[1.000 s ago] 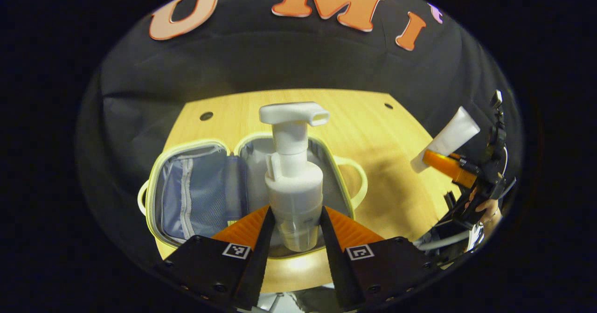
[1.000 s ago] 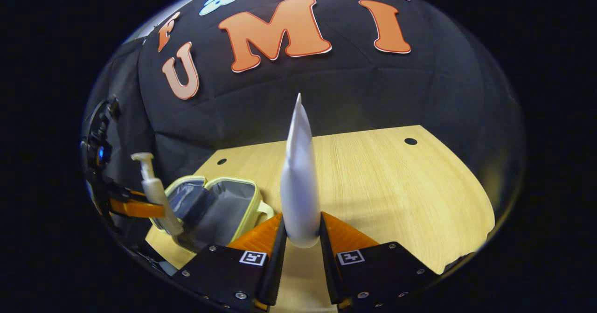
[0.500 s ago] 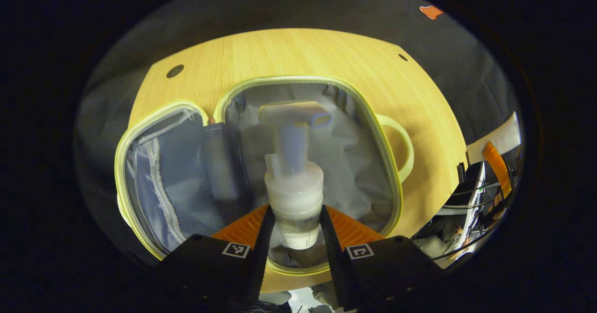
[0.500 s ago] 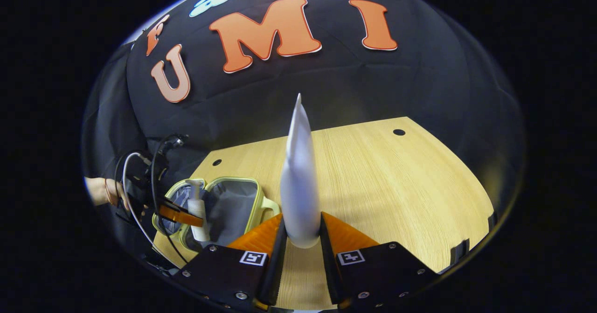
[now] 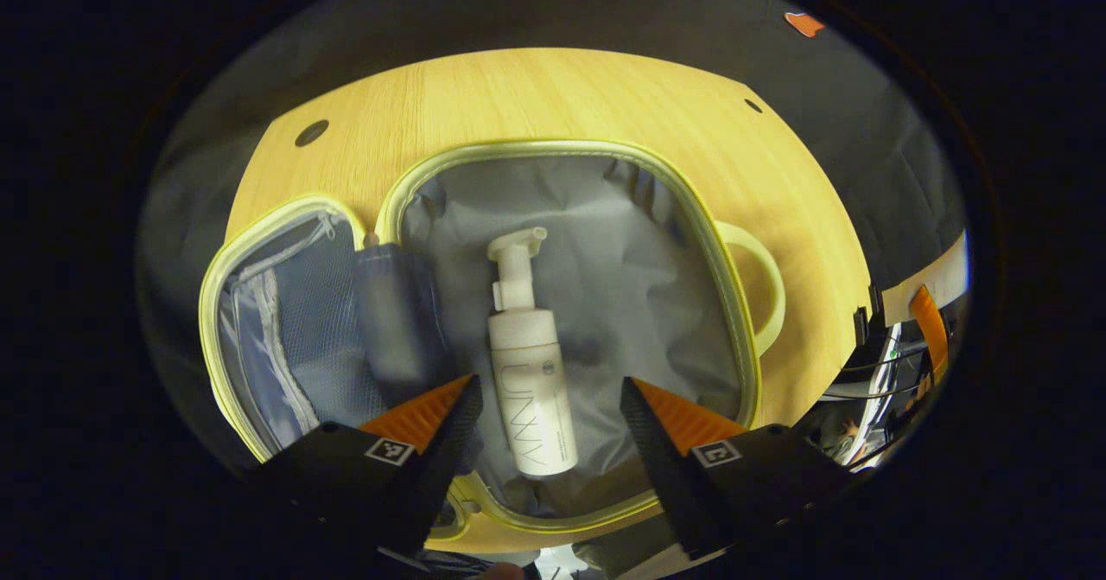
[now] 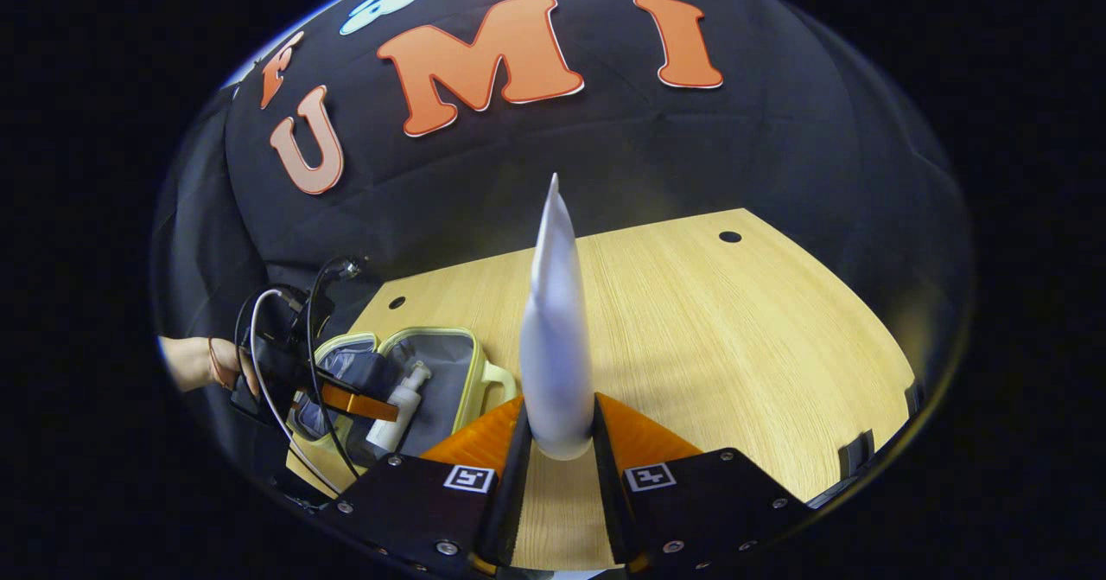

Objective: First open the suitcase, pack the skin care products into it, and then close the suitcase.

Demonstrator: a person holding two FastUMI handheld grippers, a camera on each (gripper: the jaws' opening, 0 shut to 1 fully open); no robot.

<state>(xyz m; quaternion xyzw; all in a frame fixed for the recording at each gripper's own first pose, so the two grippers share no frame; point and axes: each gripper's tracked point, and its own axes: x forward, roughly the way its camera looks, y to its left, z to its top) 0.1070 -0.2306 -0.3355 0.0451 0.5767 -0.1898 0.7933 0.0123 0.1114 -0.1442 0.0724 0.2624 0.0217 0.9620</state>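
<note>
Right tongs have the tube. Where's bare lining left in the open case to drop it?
Free: grey lining between the white pump bottle and the handle-side rim of the pale yellow-green suitcase, and above the pump head. Crowded: the hinge side, with its dark pocket beside the bottle. The white squeeze tube is in the right tongs; the left tongs hover open.

Two fisheye views, one riding on each gripper.
Left looks steeply down, close over the open suitcase (image 5: 570, 217); right faces the wall, low over the table (image 6: 734, 347), sharing the suitcase (image 6: 449, 364).
</note>
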